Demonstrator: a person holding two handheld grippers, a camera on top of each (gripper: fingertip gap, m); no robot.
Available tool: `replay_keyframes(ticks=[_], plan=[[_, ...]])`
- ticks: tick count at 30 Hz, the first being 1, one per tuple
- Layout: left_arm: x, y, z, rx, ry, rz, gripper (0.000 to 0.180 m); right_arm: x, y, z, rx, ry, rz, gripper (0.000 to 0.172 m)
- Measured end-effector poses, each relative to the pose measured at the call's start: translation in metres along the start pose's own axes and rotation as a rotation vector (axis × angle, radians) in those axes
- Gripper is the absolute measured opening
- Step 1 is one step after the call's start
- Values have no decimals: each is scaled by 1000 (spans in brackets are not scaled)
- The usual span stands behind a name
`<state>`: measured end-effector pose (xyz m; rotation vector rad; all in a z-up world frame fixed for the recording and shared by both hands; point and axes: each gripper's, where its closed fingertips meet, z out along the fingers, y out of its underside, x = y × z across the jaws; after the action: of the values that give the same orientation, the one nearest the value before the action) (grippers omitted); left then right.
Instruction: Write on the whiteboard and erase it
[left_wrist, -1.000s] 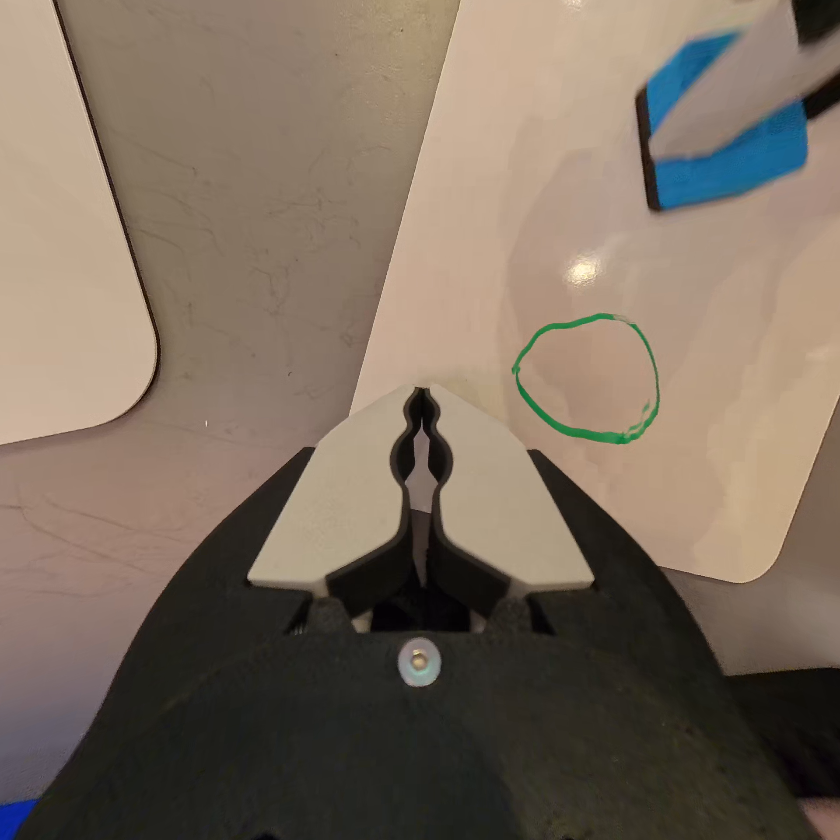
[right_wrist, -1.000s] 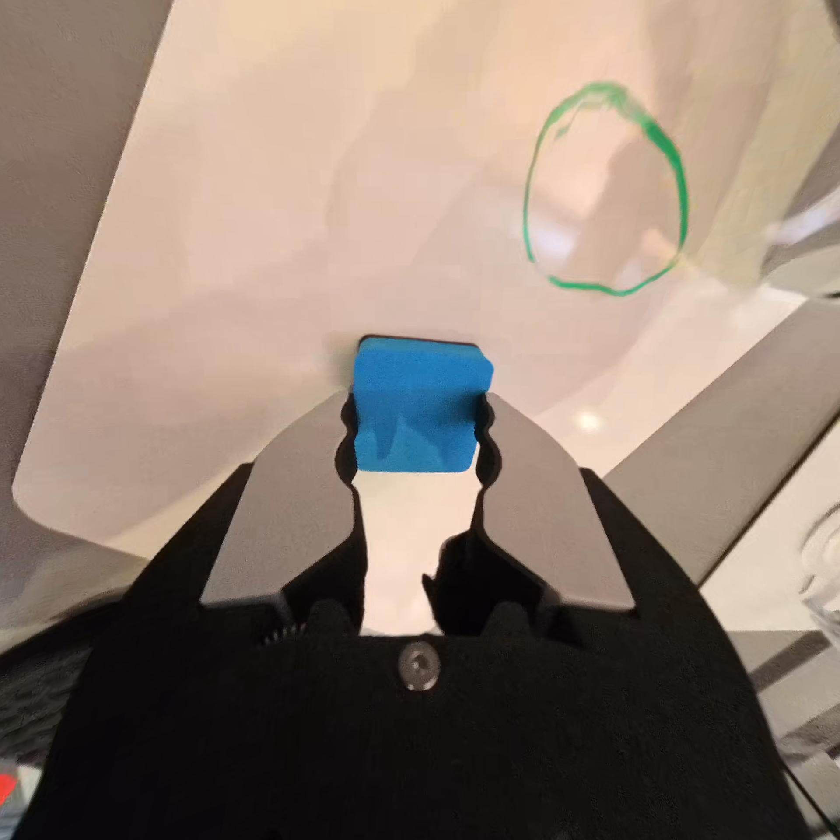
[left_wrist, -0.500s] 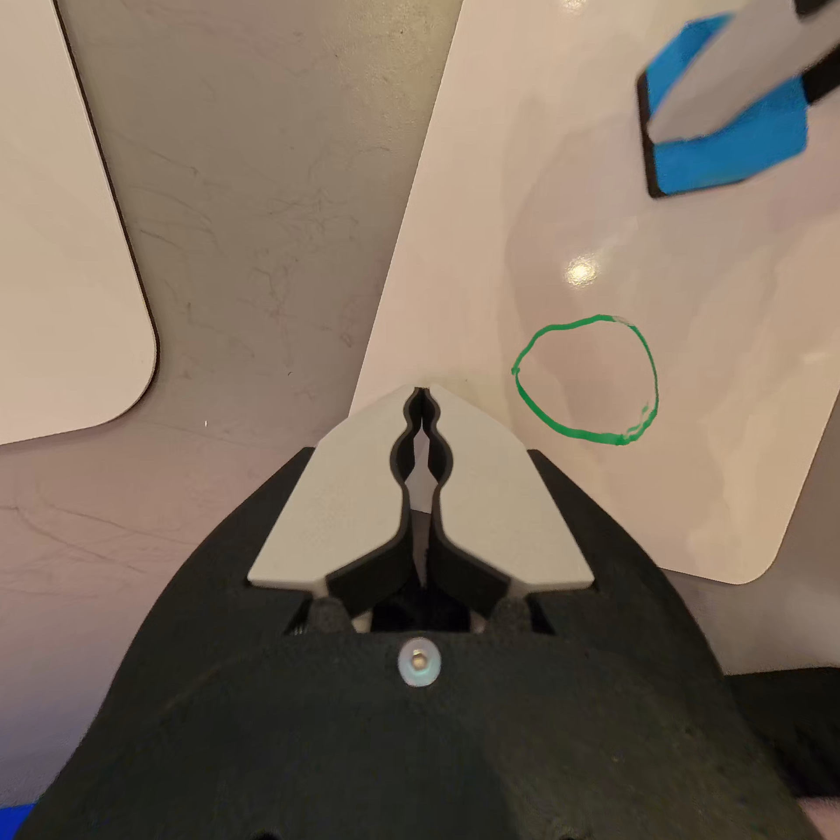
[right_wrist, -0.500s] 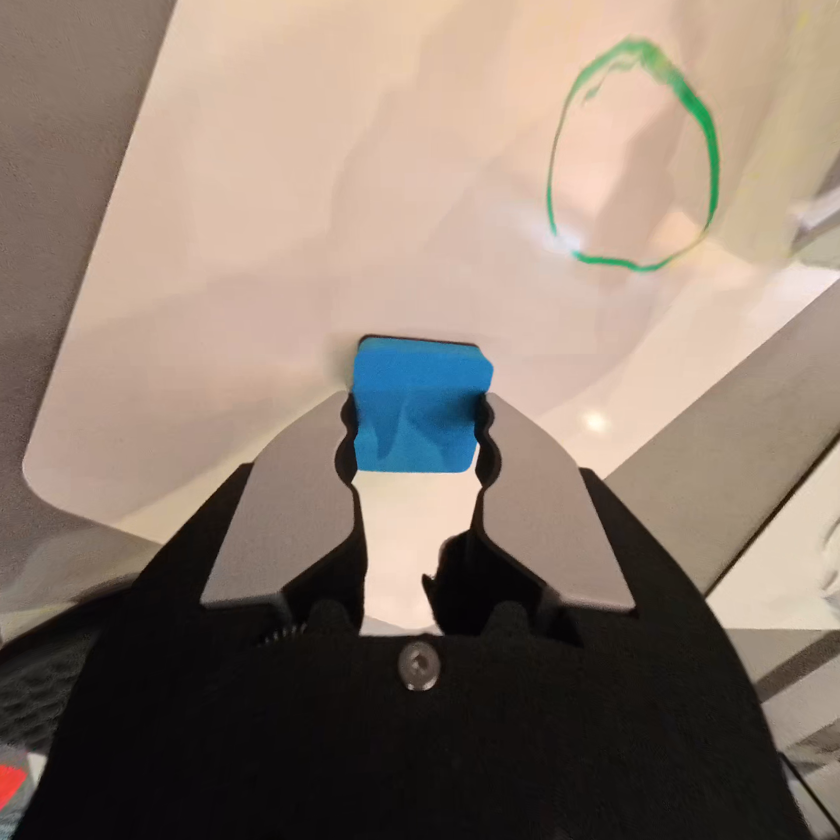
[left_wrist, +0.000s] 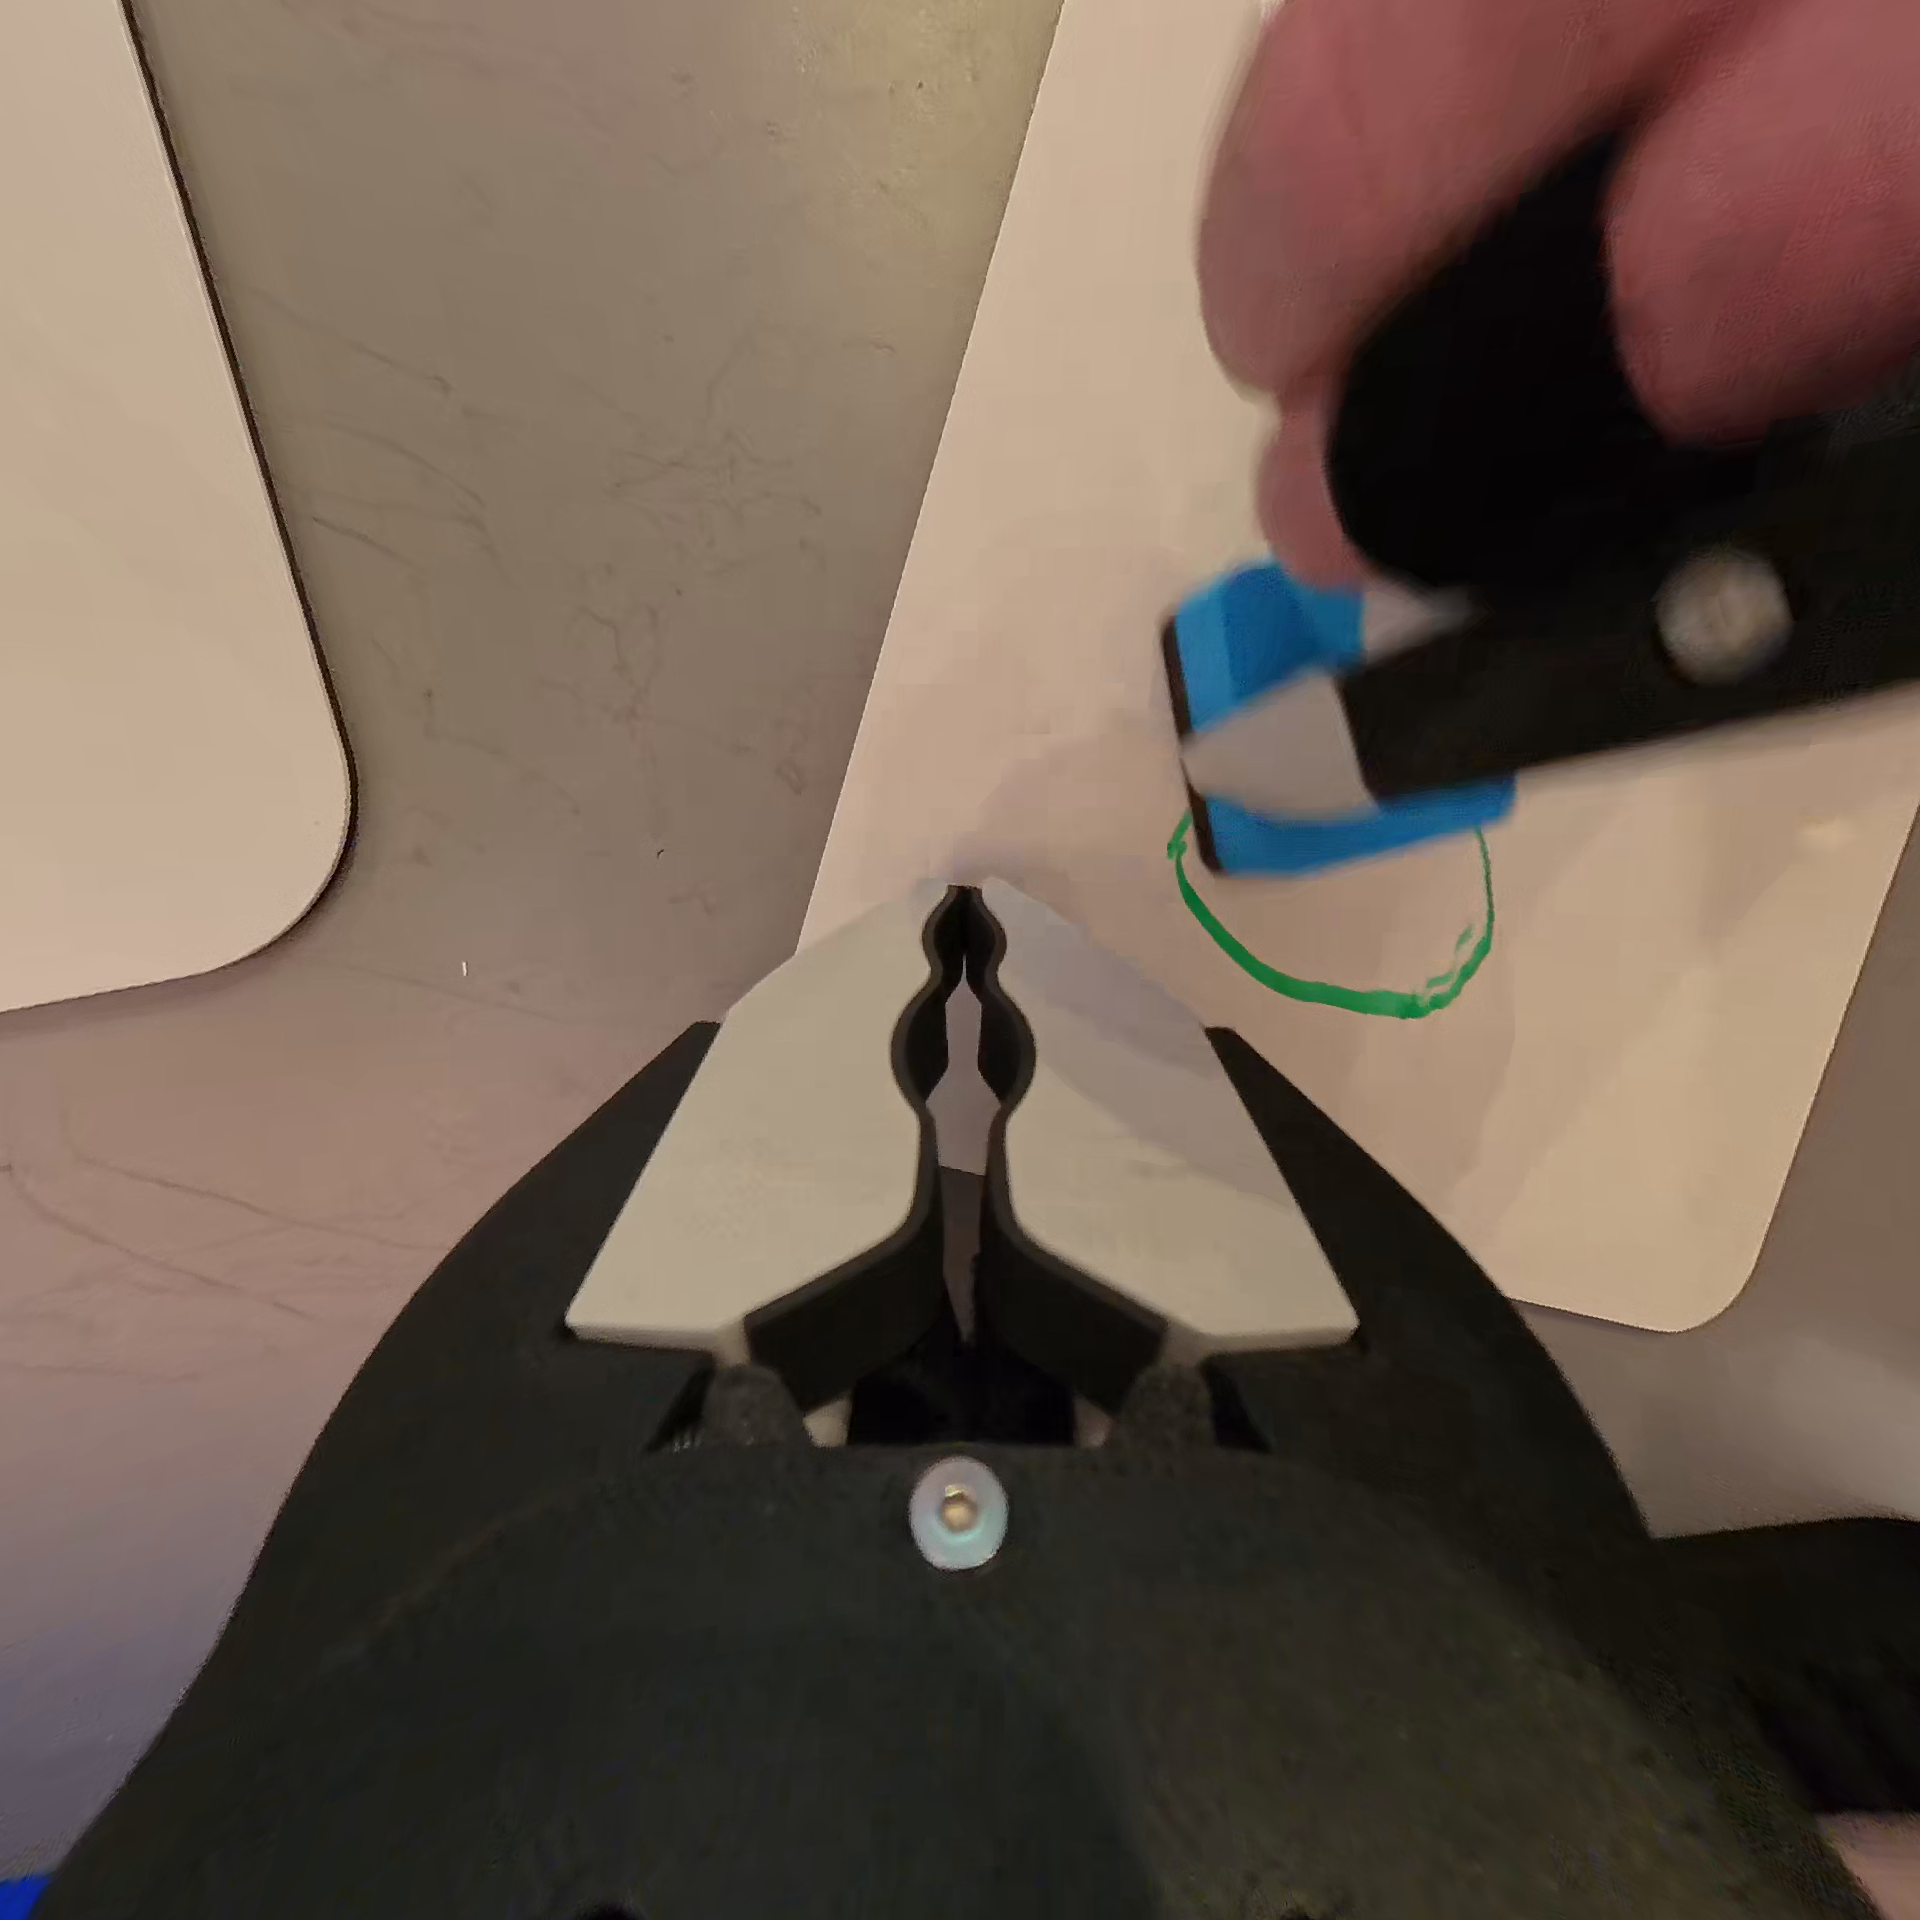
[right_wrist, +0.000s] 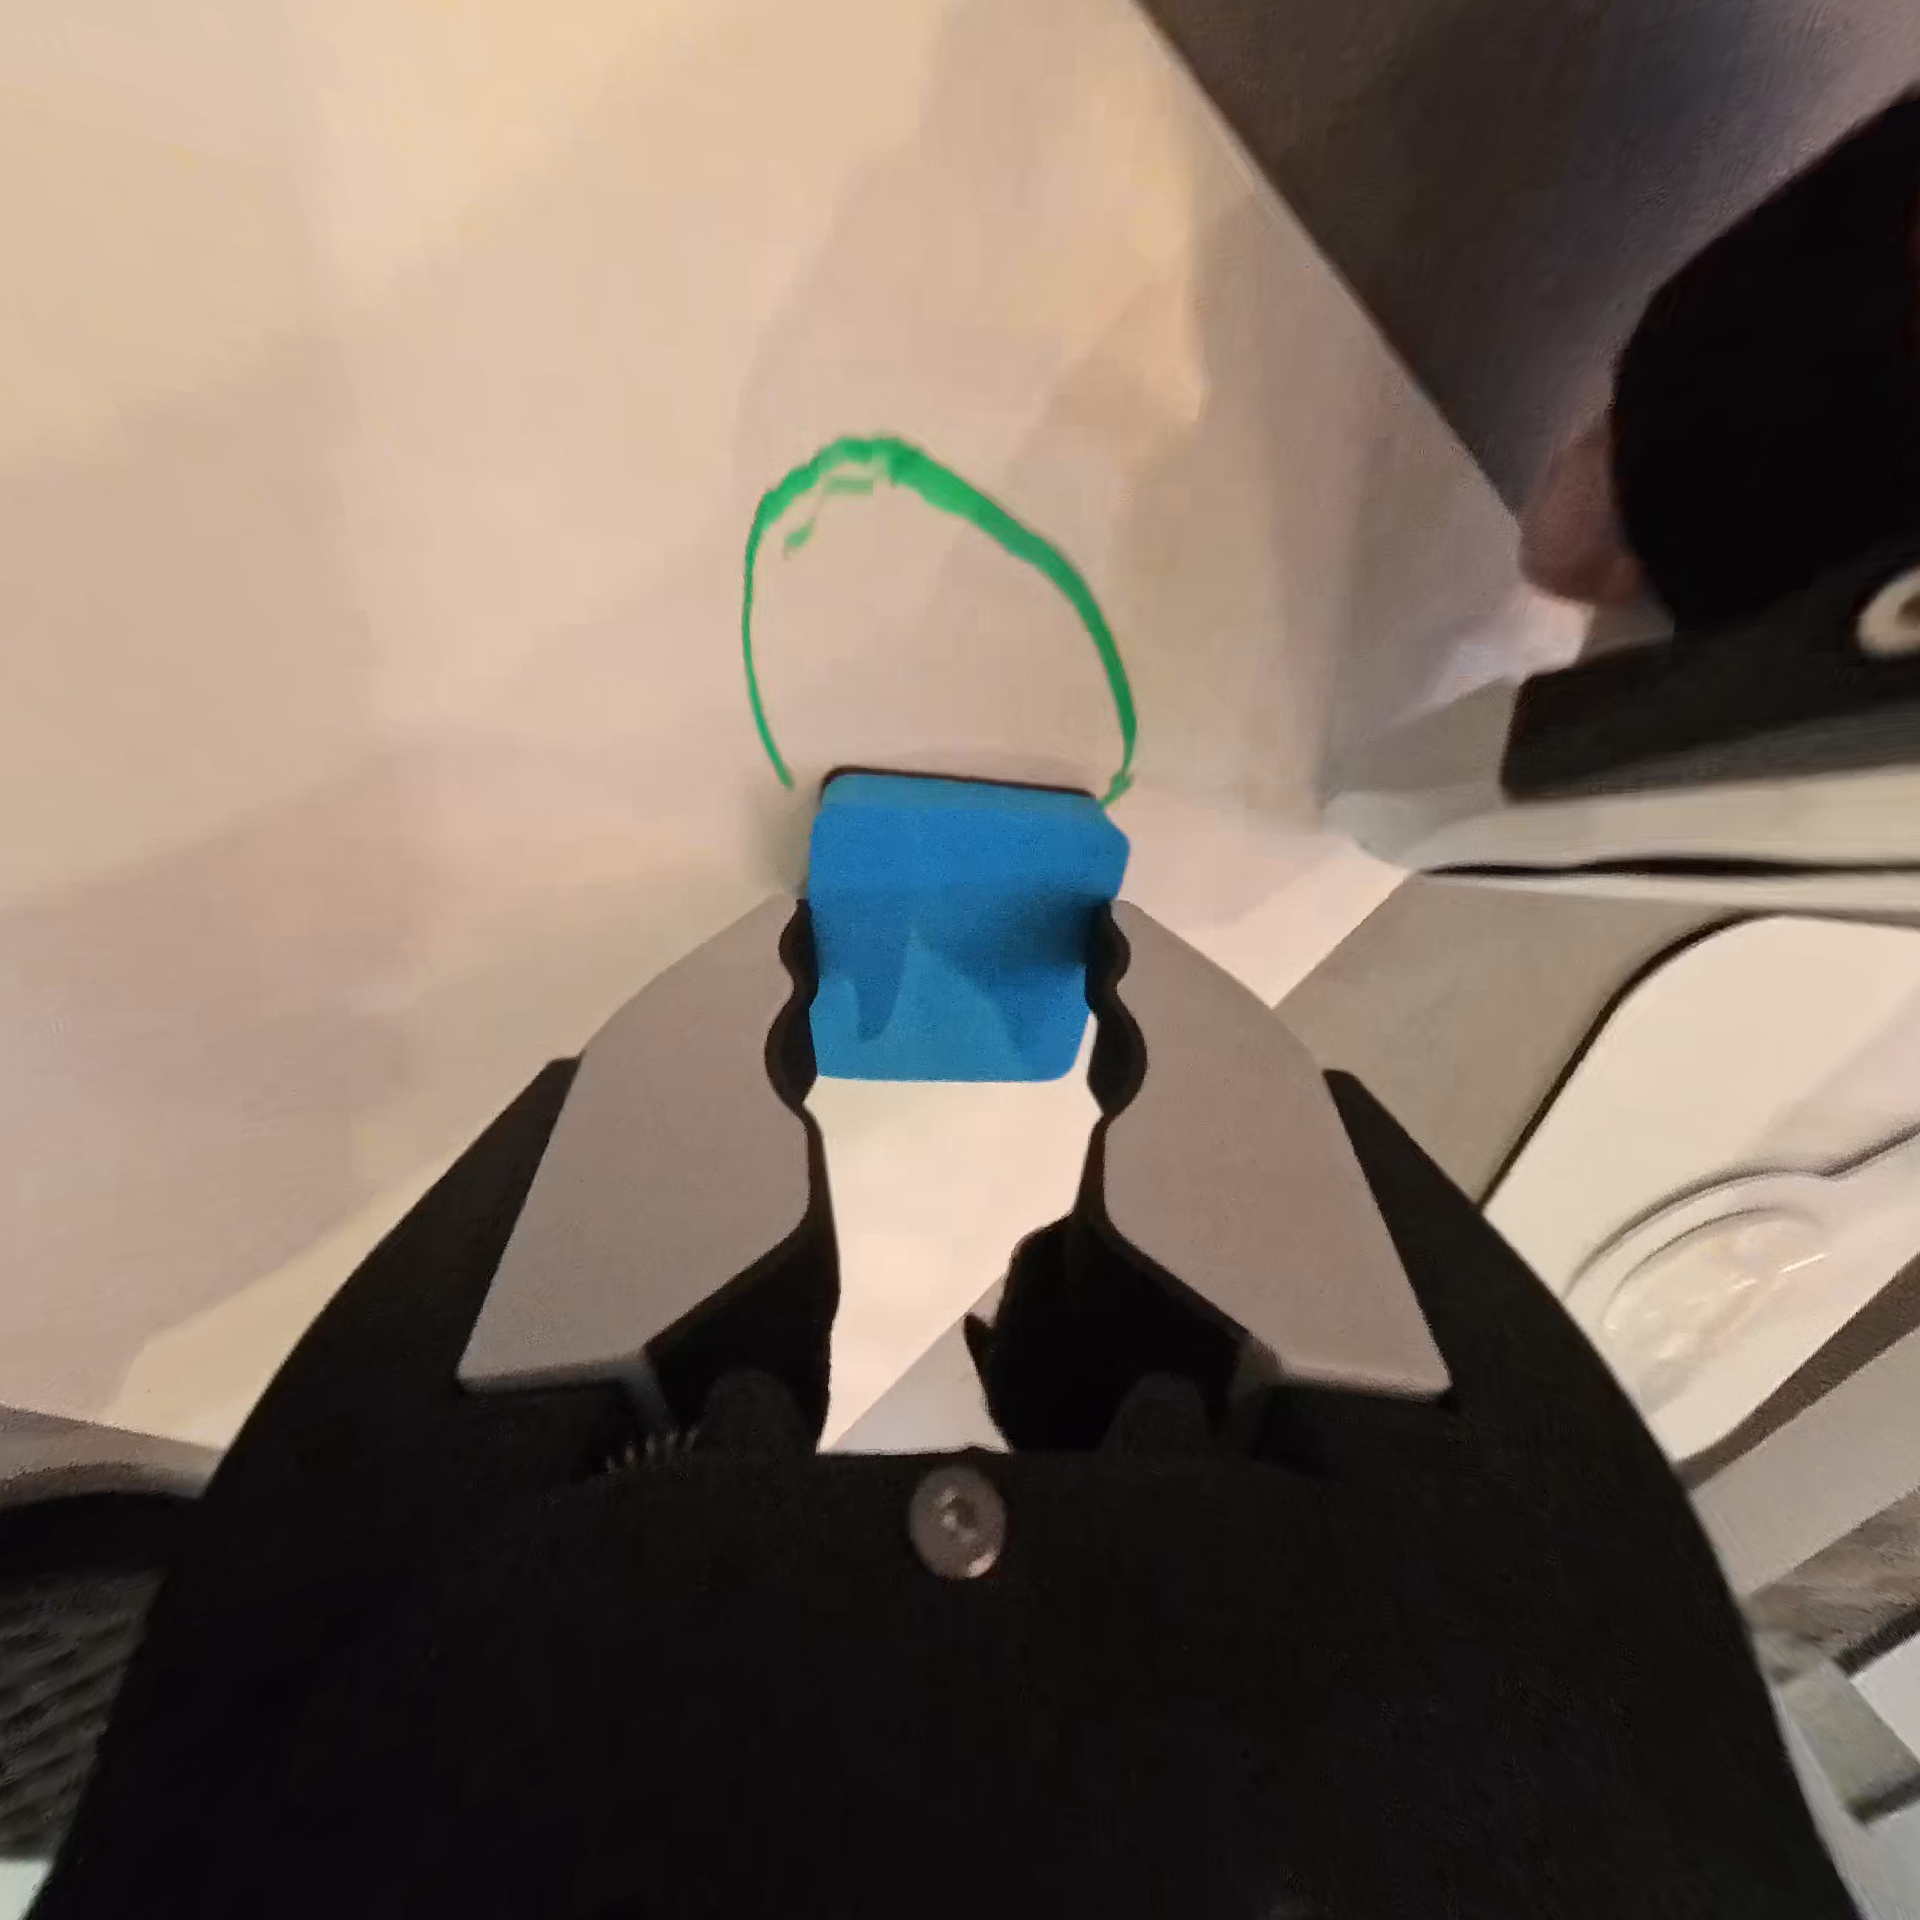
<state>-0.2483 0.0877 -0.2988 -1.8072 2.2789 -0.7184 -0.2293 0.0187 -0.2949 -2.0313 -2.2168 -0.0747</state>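
Two hand-held grippers over a white whiteboard (left_wrist: 1558, 1091) flat on a grey desk (left_wrist: 623, 416). Right hand-held gripper (right_wrist: 951, 935) clamped on a blue eraser (right_wrist: 956, 935), pads pressing both sides, eraser covering one end of a green circle (left_wrist: 1340, 987). Left hand-held gripper (left_wrist: 961, 914) closed on nothing. No readable writing or brand anywhere.

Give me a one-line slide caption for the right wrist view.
Right tool clamps a blue eraser at the edge of the green circle on the whiteboard.
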Motion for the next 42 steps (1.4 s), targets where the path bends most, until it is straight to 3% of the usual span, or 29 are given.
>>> replay_keyframes(ticks=[2, 6, 9, 13, 16, 18, 21, 25, 29, 33, 36, 40, 42], plan=[[0, 0, 0, 6, 4, -3, 1, -5, -18, 0, 31, -2, -47, 52], [0, 0, 0, 7, 5, -4, 1, 3, -4, 1, 38, -28, -10, 52], [0, 0, 0, 10, 9, -6, 1, 9, -24, 2, 60, -10, -41, 52], [0, 0, 0, 19, 19, -11, 1, 7, -10, 1, 63, -48, -27, 52], [0, 0, 0, 21, 22, -11, 1, 16, -27, 3, 61, -13, -49, 52], [0, 0, 0, 23, 23, -11, 1, 6, -35, 2, 70, -22, -96, 52], [0, 0, 0, 24, 28, -11, 1, 7, -20, 1, 65, -49, -52, 52], [0, 0, 0, 20, 23, -8, 1, 1, -51, 3, 76, -25, -126, 52], [0, 0, 0, 18, 22, -8, 1, -3, -34, 1, 68, -48, -95, 52], [0, 0, 0, 17, 19, -8, 1, -9, -56, 2, 64, -16, -149, 52], [0, 0, 0, 14, 17, -7, 1, -12, -33, 0, 25, -40, -126, 52], [0, 0, 0, 16, 20, -9, 1, -8, -64, 3, 58, -13, -160, 52], [0, 0, 0, 15, 17, -8, 1, -19, -55, 1, 64, -38, -168, 52]])
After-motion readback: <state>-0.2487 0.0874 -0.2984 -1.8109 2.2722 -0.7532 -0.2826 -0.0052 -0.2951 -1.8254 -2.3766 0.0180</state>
